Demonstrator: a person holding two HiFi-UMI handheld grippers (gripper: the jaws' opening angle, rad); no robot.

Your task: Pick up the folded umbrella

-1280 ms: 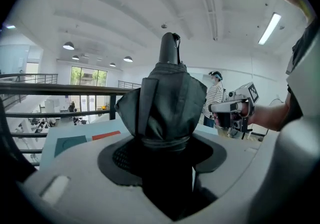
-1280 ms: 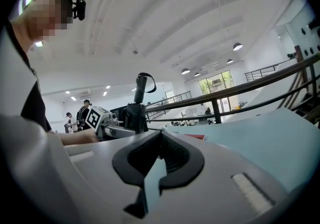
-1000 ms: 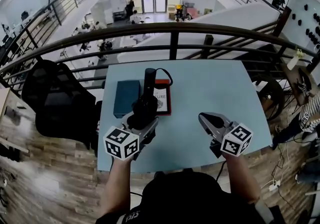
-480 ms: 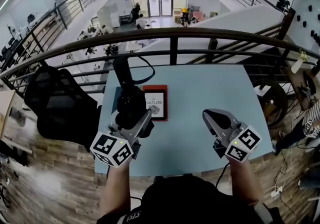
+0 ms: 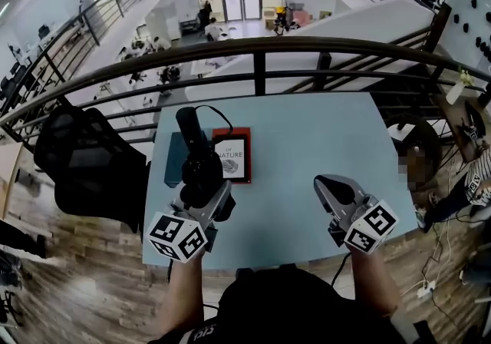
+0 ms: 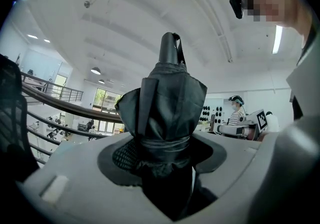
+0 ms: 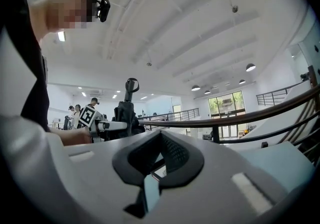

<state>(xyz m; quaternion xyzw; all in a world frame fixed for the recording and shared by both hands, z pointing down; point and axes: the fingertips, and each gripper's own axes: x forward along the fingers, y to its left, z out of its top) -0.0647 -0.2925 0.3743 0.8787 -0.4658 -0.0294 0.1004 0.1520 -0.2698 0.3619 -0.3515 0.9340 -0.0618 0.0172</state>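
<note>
One folded umbrella (image 5: 198, 158), black, its canopy bunched and cinched by a strap, stub end up with a cord loop, is pinched between the jaws of the left gripper (image 5: 201, 200) over the pale blue table (image 5: 322, 143), at nine o'clock of the red-bordered book (image 5: 232, 157). At four o'clock, the right gripper (image 5: 330, 189) holds nothing, jaws pressed together.

The umbrella (image 5: 196, 160) is black. The bench (image 5: 322, 135) is pale blue. The book (image 5: 232, 157) has a white cover with a red border, and the box (image 5: 172, 162) is dark teal. The left gripper (image 5: 205, 195) and right gripper (image 5: 330, 190) are grey, with black-and-white square markings.
</note>
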